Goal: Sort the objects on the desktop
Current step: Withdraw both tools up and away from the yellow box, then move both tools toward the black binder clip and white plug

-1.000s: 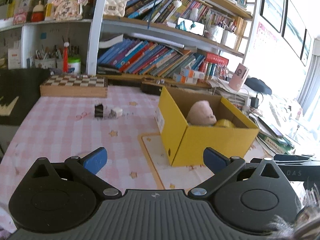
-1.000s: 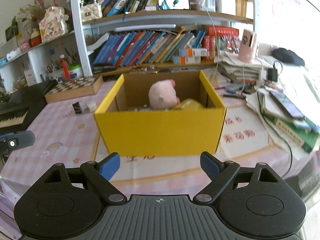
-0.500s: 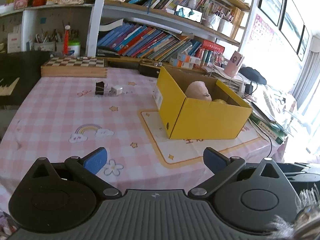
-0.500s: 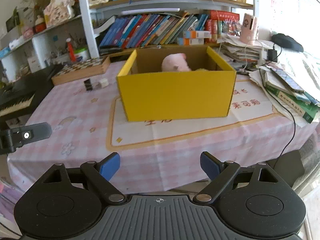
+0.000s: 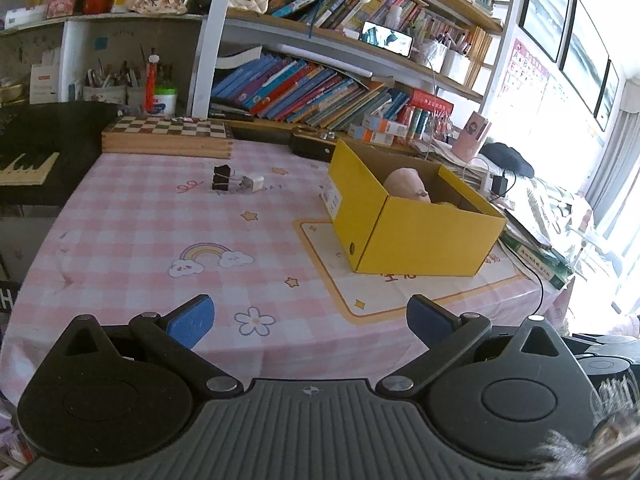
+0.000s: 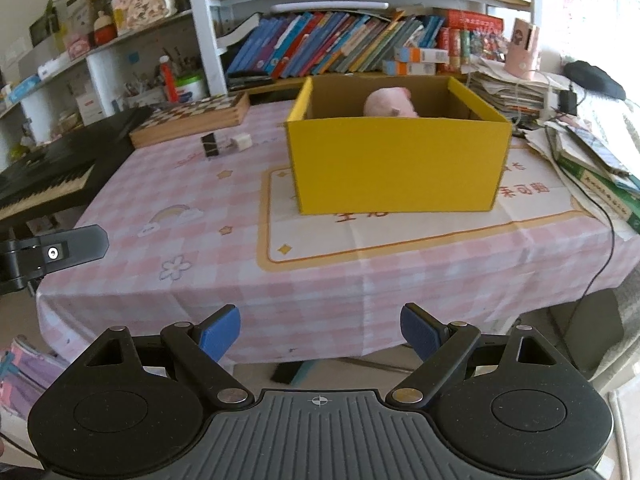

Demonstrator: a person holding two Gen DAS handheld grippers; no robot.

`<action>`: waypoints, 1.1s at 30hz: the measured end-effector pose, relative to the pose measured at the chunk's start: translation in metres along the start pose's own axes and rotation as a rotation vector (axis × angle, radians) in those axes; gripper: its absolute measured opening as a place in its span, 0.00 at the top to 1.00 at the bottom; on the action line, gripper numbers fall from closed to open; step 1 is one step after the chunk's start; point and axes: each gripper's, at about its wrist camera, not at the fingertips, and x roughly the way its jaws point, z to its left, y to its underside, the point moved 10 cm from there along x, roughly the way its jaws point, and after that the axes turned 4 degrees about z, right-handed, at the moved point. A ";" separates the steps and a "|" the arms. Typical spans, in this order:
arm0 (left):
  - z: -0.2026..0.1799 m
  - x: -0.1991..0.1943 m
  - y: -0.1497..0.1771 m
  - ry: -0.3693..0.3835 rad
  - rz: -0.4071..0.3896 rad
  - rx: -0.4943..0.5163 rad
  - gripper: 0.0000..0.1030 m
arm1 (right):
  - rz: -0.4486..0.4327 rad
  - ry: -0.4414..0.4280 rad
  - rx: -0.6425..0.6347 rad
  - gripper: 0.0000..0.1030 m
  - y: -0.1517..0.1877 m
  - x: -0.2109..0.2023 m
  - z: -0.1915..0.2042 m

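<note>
A yellow cardboard box (image 5: 416, 236) (image 6: 396, 164) stands on the pink checked tablecloth (image 5: 160, 232) (image 6: 320, 280). A pink plush pig (image 5: 408, 184) (image 6: 390, 103) sits inside it. A black binder clip (image 5: 221, 178) (image 6: 210, 145) and a small white charger (image 5: 253, 184) (image 6: 241, 141) lie on the cloth far left of the box. My left gripper (image 5: 310, 318) is open and empty, held before the table's front edge. My right gripper (image 6: 320, 332) is open and empty, below and off the table's front edge.
A wooden chess box (image 5: 168, 136) (image 6: 192, 118) lies at the table's back, by a black keyboard (image 5: 36, 152) (image 6: 44, 176) on the left. Books and papers (image 6: 592, 160) pile up on the right. Bookshelves (image 5: 320, 80) stand behind. The left gripper's side (image 6: 52, 254) shows at left.
Both grippers have pulled back from the box toward the table's front edge. The right one now sits lower, beyond the edge. Both stayed open and empty.
</note>
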 end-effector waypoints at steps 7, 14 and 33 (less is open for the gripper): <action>0.026 -0.007 0.002 -0.031 0.005 -0.052 0.00 | 0.009 -0.044 -0.052 0.13 -0.002 0.006 0.027; 0.055 -0.011 -0.001 -0.114 0.012 -0.078 0.00 | 0.009 -0.084 -0.104 0.13 -0.006 0.013 0.055; 0.084 -0.014 -0.013 -0.140 -0.034 -0.082 0.00 | -0.022 -0.149 -0.207 0.13 -0.032 0.036 0.106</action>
